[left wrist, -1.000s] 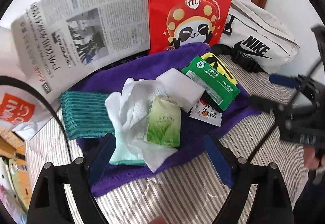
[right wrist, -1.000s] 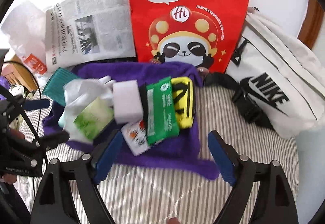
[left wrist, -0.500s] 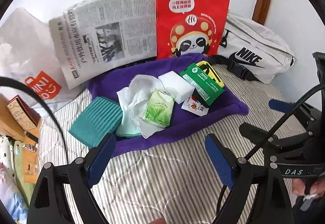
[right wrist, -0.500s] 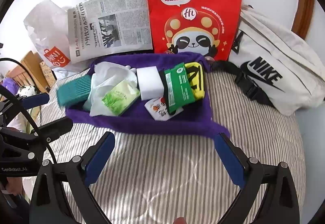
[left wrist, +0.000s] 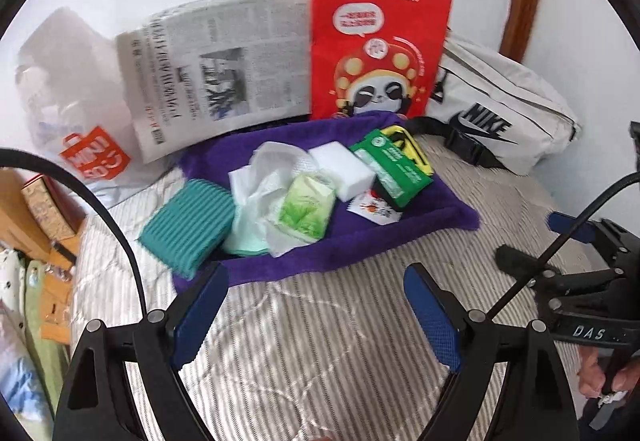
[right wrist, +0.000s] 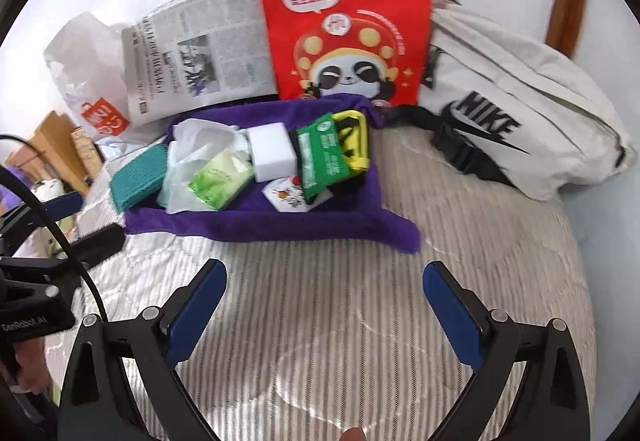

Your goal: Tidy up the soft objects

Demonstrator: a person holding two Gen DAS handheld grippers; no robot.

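- Left gripper [left wrist: 316, 305] jaws spread wide, nothing between them, hovering over the striped bedcover [left wrist: 340, 341] just short of the purple towel [left wrist: 360, 245].
- Right gripper [right wrist: 324, 301] also wide apart and empty, over the same bedcover, near the towel's front edge.
- Soft items lie in a cluster on the purple towel: crumpled white tissue [left wrist: 272, 177], green tissue pack [left wrist: 306, 209] on top of it, white sponge block [left wrist: 344, 169] beside it.
- Green wipes packet [left wrist: 390, 169] overlaps a yellow-black pouch [left wrist: 408, 141]; small printed sachet [left wrist: 374, 209] lies in front of them.
- Teal ribbed cloth [left wrist: 188, 225] folded at the towel's left end, partly off it.
- Behind the towel: newspaper [left wrist: 216, 69] and red panda bag [left wrist: 376, 49] leaning upright against the wall.
- White Nike bag [left wrist: 500, 109] right of the red bag; white plastic bag [left wrist: 72, 101] on the far left.
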